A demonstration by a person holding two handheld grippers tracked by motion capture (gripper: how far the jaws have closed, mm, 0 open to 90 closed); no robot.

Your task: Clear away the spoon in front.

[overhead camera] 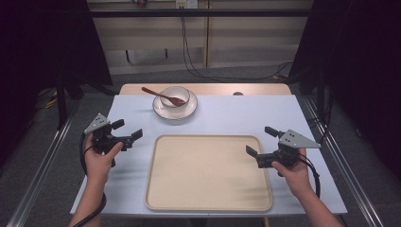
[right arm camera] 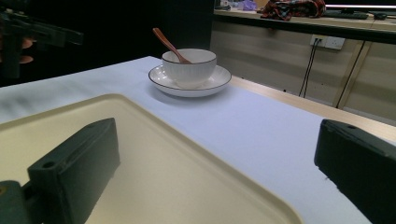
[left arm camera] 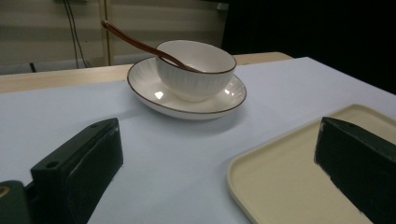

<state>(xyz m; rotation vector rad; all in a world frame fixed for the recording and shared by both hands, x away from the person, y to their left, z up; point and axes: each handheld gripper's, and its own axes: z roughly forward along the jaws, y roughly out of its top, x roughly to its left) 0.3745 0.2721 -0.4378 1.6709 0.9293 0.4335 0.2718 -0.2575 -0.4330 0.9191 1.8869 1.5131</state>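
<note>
Both claws stand wide open and empty. Left gripper (overhead camera: 127, 130) hovers over the pale blue table cover, just off the left edge of the tray (overhead camera: 208, 172); its black jaws touch nothing. Right gripper (overhead camera: 261, 140) hangs at the tray's right edge, its near jaw over the tray rim, its far jaw over the cover, again in contact with nothing.

Ahead of the left gripper, well apart from it, stands the bowl (left arm camera: 196, 67): white glazed ceramic, ribbed outer wall, thin dark rim line. It sits centred on a saucer (left arm camera: 224, 100) of matching ware, shallow and round. A spoon (left arm camera: 135, 42), brown and wooden in look, rests inside the bowl with its handle leaning out over the rim, away from the tray. From the right gripper the set lies farther off, diagonally across the tray.

Tray: cream, matt, rectangular with rounded corners and a low raised lip; nothing lies on it.

Table cover (overhead camera: 236, 116): smooth, light blue, laid over a wooden tabletop whose bare strip shows beyond the saucer. Room: grey floor, dark curtains at both sides, pale panelled wall behind with cables hanging down.
</note>
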